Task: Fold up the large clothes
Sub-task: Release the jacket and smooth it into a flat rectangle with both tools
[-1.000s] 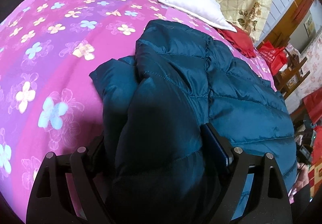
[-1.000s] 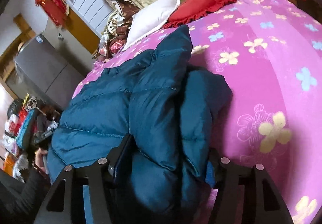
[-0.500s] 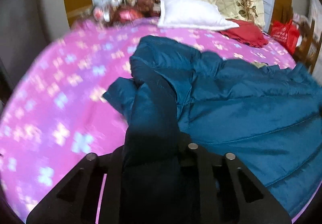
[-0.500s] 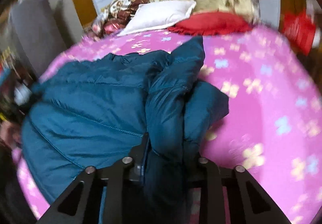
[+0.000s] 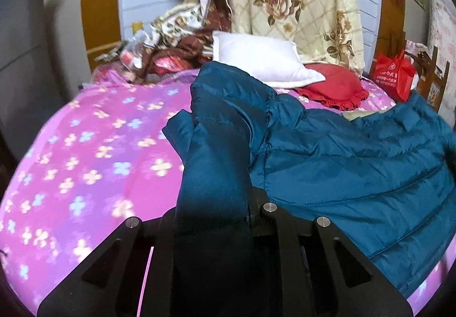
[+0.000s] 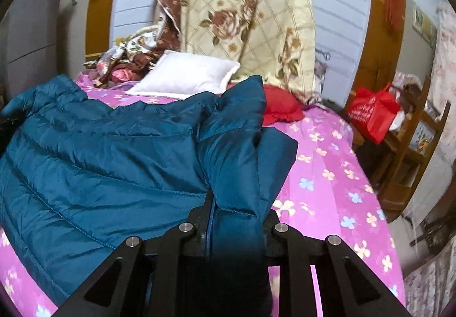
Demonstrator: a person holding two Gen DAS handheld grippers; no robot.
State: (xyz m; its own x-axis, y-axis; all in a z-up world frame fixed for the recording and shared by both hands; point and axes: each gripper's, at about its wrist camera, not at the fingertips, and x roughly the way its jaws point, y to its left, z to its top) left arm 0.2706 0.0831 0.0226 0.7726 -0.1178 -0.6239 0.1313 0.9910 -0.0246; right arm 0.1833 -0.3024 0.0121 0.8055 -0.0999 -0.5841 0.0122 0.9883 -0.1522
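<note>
A teal padded jacket (image 5: 342, 160) lies spread across a pink flowered bed cover (image 5: 85, 160). In the left wrist view my left gripper (image 5: 211, 211) is shut on a bunched fold of the jacket's left side, which rises off the bed between the fingers. The right wrist view shows the same jacket (image 6: 99, 151) stretching away to the left. There my right gripper (image 6: 236, 217) is shut on the jacket's right side, a thick fold with a seam standing up from the jaws. The fabric hides both pairs of fingertips.
At the head of the bed lie a white pillow (image 5: 256, 60) and a red cushion (image 5: 333, 86), with a cream floral quilt (image 5: 299, 3) hanging behind. A red bag (image 6: 370, 114) and a wooden shelf (image 6: 410, 146) stand beside the bed's right edge.
Both grippers have shut on the jacket's sides and lifted, pulling the folds up off the bed. The views have tilted up and now show the wall and quilt.
</note>
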